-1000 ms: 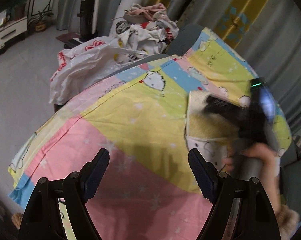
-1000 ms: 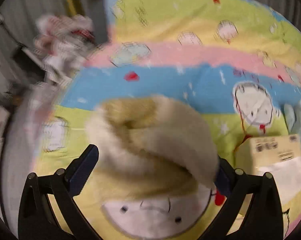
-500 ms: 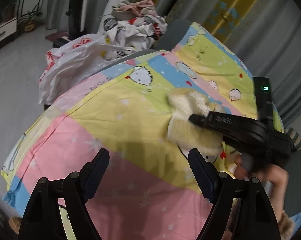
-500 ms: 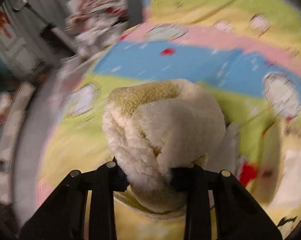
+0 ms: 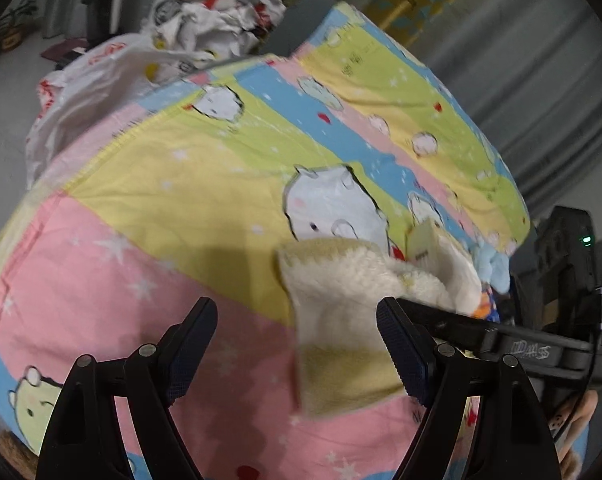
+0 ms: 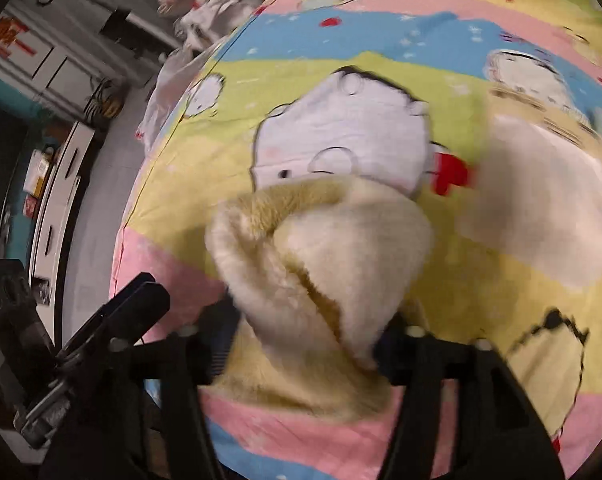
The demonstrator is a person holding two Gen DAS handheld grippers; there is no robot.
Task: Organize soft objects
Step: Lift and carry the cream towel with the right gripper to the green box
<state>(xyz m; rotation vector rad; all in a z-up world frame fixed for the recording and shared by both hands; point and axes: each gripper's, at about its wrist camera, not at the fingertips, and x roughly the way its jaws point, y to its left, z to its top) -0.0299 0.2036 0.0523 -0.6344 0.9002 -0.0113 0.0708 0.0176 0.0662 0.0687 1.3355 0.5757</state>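
Right hand-held gripper (image 6: pixel 301 340) opening — fleece (image 6: pixel 321 264) between jaws

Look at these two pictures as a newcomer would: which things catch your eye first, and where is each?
First comes the cream, fluffy fleece cloth, bunched between the right gripper jaws, which are opening, low in the middle. Under it spreads the pastel striped bedsheet with cartoon animals, filling most of both views. Beyond the sheet's far edge sits a crumpled heap of white printed laundry.
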